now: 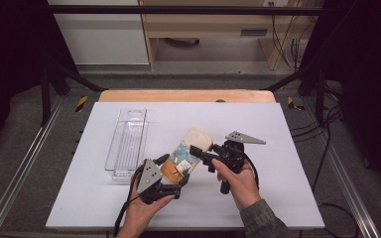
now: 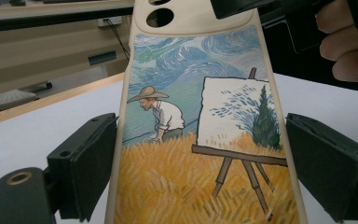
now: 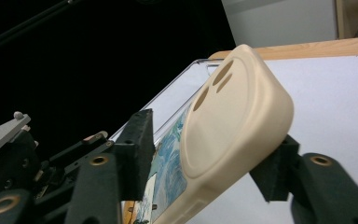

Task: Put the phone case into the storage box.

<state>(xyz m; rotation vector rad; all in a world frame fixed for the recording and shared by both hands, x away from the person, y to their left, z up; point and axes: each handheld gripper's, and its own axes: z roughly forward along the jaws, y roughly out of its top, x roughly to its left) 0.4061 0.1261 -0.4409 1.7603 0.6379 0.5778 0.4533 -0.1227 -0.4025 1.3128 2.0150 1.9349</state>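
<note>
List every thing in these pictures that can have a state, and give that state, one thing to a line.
Phone case: lifted off the table, held at both ends, painted side up.
Left claw: shut on the case's lower end.
Right claw: around the case's camera end, pads at its sides.
Clear tray: lying flat on the table, nothing in it.

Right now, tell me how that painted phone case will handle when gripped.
The phone case is thin and hollow, so probably light. Its smooth cream rim may slip between hard pads. Held at both ends by the left tool and right tool, it may flex slightly.
</note>
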